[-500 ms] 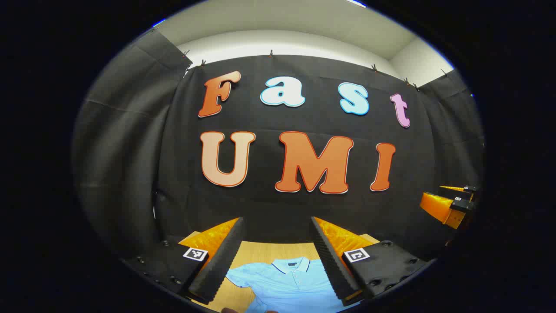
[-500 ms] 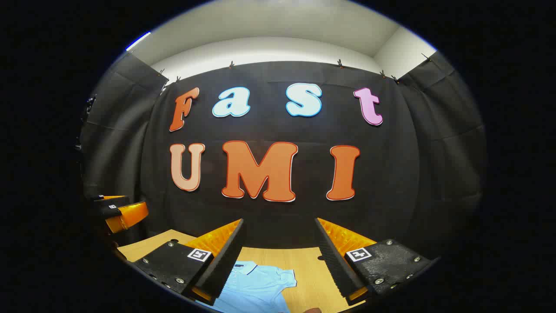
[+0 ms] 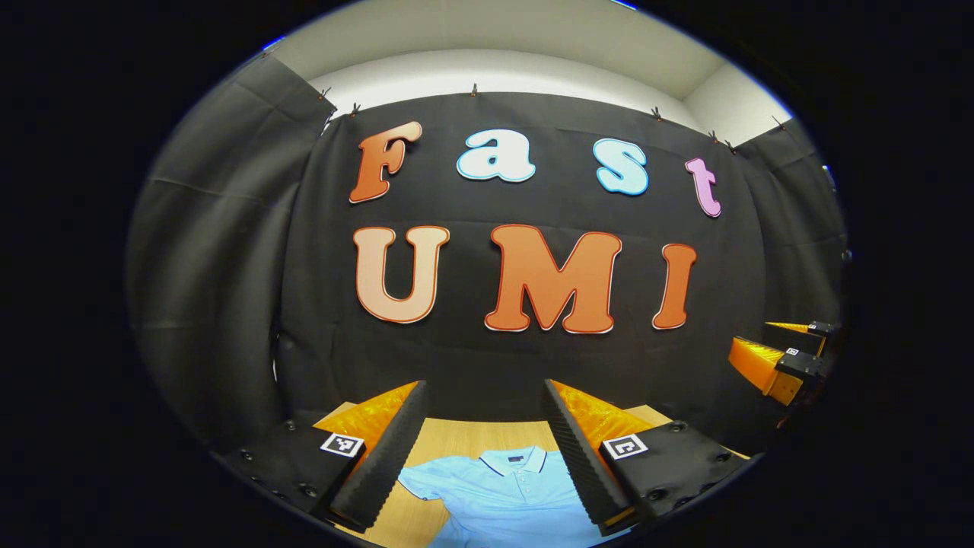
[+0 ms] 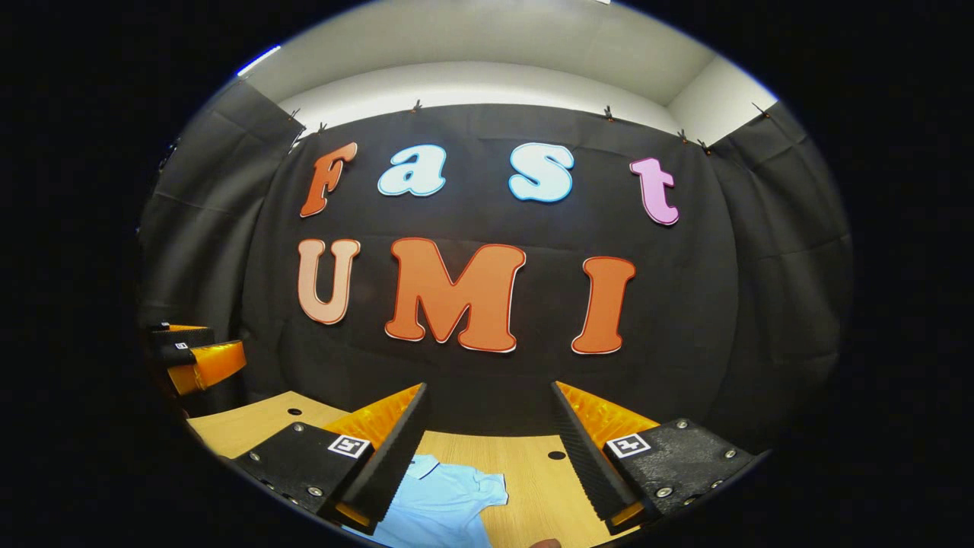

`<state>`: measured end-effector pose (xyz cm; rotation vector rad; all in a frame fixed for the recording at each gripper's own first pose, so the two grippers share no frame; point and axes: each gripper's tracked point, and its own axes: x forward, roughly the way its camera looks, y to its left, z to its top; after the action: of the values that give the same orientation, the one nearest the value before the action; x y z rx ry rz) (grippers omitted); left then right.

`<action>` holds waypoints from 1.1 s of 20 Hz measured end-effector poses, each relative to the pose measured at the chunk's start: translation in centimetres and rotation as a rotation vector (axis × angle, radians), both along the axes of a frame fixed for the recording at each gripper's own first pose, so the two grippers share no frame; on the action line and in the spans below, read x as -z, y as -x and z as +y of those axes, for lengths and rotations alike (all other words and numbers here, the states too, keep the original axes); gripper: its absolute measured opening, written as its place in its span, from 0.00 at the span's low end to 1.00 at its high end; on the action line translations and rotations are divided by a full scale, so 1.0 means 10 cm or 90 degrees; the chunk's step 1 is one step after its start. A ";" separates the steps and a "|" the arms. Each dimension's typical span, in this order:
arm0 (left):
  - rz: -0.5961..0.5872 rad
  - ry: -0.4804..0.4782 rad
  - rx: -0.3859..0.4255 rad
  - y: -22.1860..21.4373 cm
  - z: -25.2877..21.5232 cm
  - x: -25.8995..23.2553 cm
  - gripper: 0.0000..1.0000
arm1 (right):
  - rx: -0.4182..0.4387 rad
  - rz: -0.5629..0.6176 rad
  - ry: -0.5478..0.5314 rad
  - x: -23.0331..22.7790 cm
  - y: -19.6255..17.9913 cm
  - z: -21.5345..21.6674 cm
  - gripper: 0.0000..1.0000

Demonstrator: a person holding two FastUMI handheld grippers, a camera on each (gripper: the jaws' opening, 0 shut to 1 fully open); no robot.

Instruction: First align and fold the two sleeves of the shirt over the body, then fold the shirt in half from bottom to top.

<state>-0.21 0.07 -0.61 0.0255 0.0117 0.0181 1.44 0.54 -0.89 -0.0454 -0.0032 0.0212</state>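
Note:
A light blue polo shirt (image 3: 498,495) lies flat on the wooden table (image 3: 456,440), collar toward the far wall, sleeves spread out. My left gripper (image 3: 483,457) is open, held well above the shirt with the collar showing between its fingers. The right gripper (image 3: 784,358) appears at the far right of the left gripper view. In the right gripper view, my right gripper (image 4: 487,457) is open above the table, and the shirt (image 4: 441,502) with one short sleeve shows between its fingers. The left gripper (image 4: 194,358) hangs at the far left there.
The wooden table (image 4: 525,457) has small round holes (image 4: 556,455) in its top and ends at the black cloth wall behind it. Bare wood lies to the right of the shirt in the right gripper view.
Both grippers have tilted and shifted slightly; the shirt now sits a little higher in the left gripper view and lower in the right gripper view. Both stay open.

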 end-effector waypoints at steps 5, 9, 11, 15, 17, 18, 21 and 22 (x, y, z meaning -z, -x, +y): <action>0.002 -0.001 -0.001 0.02 -0.02 0.05 1.00 | -0.018 0.036 -0.007 0.19 -0.14 0.00 0.97; 0.002 0.001 -0.016 0.00 0.02 0.06 0.98 | -0.020 0.050 0.004 0.33 -0.31 -0.06 0.97; 0.007 0.002 -0.021 -0.03 0.03 0.08 0.98 | -0.019 0.072 0.016 0.46 -0.43 -0.10 0.97; 0.003 -0.006 -0.035 -0.06 0.06 0.07 0.98 | -0.028 0.121 0.021 0.73 -0.63 -0.10 0.97; 0.001 -0.013 -0.041 -0.10 0.06 0.09 0.98 | -0.037 0.150 0.014 0.89 -0.71 -0.09 0.97; 0.002 -0.018 -0.046 -0.12 0.08 0.09 0.98 | -0.040 0.166 0.010 0.98 -0.77 -0.08 0.97; 0.008 -0.020 -0.056 -0.17 0.09 0.11 0.94 | -0.058 0.217 0.006 1.26 -0.94 -0.03 0.98; 0.006 -0.021 -0.059 -0.18 0.10 0.11 0.98 | -0.062 0.232 0.005 1.35 -0.99 -0.02 0.98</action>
<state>1.61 1.09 -1.67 0.0582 0.0228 0.1116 11.31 0.33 -14.42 -0.0489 0.3593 0.1263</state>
